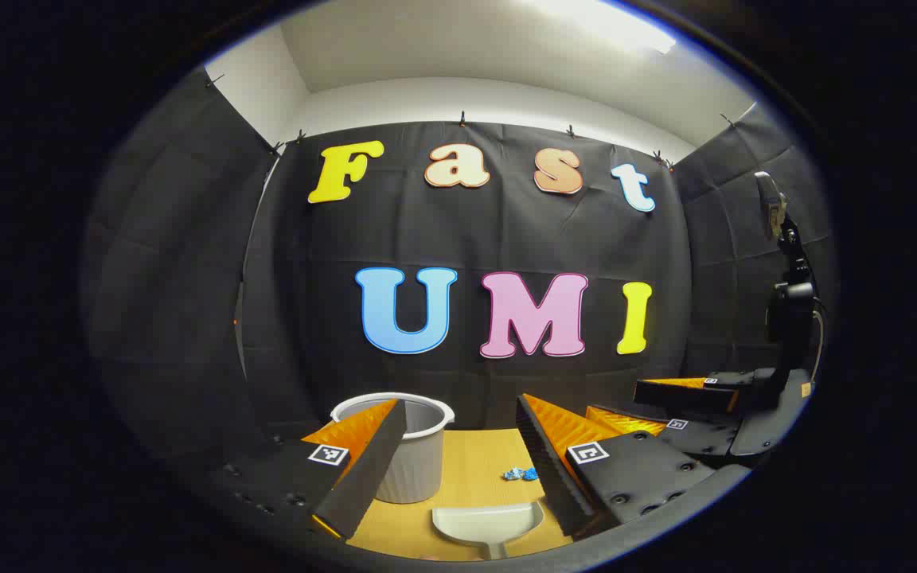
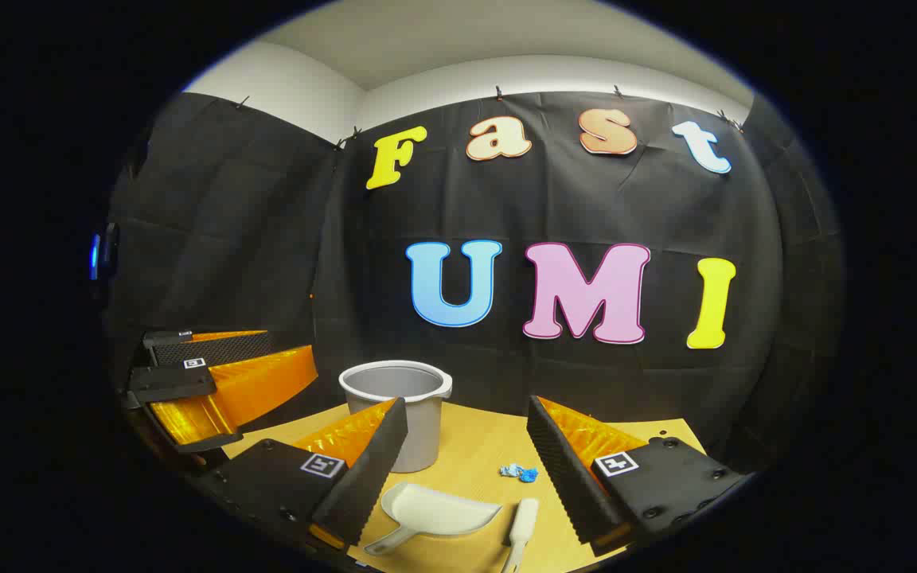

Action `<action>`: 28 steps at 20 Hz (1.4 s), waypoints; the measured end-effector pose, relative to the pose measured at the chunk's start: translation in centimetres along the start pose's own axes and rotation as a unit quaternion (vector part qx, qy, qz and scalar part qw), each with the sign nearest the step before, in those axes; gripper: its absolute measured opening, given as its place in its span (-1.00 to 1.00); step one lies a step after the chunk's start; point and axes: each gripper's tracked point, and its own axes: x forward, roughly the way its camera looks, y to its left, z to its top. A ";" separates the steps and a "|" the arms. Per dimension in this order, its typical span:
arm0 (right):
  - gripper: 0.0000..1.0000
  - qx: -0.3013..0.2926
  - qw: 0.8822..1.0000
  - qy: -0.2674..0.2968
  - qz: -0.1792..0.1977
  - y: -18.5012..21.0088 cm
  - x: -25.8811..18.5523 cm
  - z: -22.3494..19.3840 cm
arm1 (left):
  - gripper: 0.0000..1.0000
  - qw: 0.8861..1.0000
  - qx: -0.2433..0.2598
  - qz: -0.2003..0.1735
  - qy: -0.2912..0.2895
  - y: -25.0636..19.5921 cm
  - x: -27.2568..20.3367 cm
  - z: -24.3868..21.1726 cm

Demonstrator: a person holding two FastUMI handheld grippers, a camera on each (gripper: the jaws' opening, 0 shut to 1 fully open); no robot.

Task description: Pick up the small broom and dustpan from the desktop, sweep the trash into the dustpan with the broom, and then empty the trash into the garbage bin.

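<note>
Here I hold my left gripper (image 1: 458,461) up above the yellow wooden desktop (image 1: 474,461), with its two fingers wide apart and nothing between them. My right gripper (image 2: 466,469) is up too, its fingers spread just as wide and holding nothing. In the left gripper view, my right gripper shows off to the right side, near the edge, and its fingers look apart there as well. In the right gripper view, my left gripper shows at the left edge, partly in the dark. The round grey plastic garbage bin (image 2: 399,414) stands upright at the back of the desktop, near the black cloth wall (image 2: 267,239); my finger hides part of it in both views. The small white plastic dustpan (image 2: 435,509) lies flat at the front, with its handle pointing toward me. In the left gripper view its handle is cut off at the bottom. Just beside it, to the right, lies the small white broom (image 2: 522,525); I see its handle, but its brush end is cut off. The little blue crumpled trash (image 2: 520,473) sits on the desktop between the bin and the broom, apart from both.
</note>
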 end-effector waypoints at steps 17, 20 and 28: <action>0.95 -0.003 0.999 -0.025 -0.025 -1.2 -0.7 1.5 | 0.65 1.000 -0.015 -0.013 0.001 -0.5 0.0 -0.8; 0.95 -0.007 0.999 -0.027 -0.043 -2.1 -1.3 1.5 | 0.64 0.999 -0.025 -0.024 0.008 -0.9 0.3 -1.5; 0.95 -0.005 0.994 -0.027 -0.105 -5.6 -3.8 1.5 | 0.64 0.998 -0.026 -0.058 0.024 -2.7 1.6 -2.7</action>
